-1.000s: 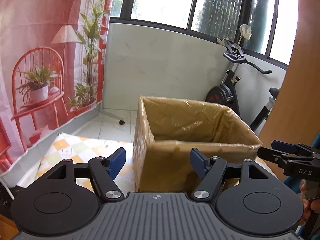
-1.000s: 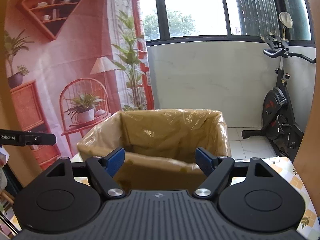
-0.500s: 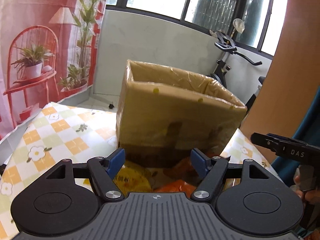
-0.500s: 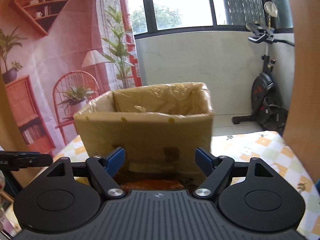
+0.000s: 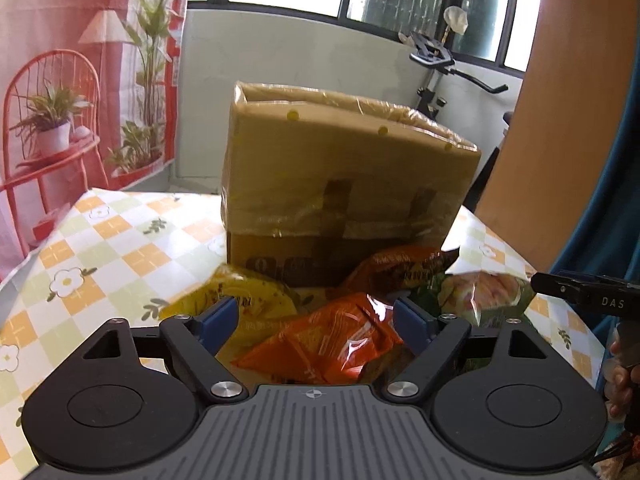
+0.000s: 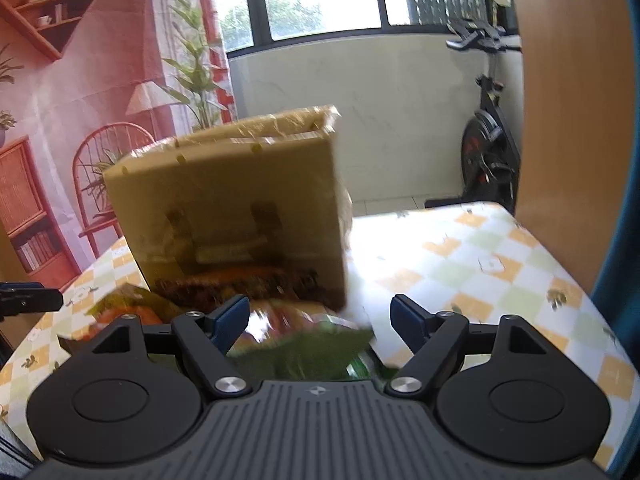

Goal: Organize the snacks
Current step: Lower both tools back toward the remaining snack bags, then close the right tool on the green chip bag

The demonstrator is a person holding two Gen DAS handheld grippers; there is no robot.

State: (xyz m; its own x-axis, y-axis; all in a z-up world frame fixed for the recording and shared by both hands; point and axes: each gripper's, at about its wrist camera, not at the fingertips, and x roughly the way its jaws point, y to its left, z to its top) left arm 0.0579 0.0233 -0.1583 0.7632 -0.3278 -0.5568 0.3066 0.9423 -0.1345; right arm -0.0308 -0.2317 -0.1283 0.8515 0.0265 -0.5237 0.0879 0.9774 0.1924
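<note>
A tall cardboard box wrapped in clear tape stands on the checked tablecloth. In front of it lie snack bags: a yellow bag, an orange bag, a darker orange bag and a green bag. My left gripper hovers over the orange bag, its jaws opening, pads clear of it. My right gripper is open above a green bag, near the box; that view is blurred.
An exercise bike stands on the floor behind the table. A wooden panel rises at the right edge. A red printed backdrop hangs at the left. The other gripper's tip shows at the right, with fingers of a hand below it.
Both grippers have sunk from above the box's open top to the snack bags in front of it. The left jaws stand wider than before. The right gripper has also shifted rightward.
</note>
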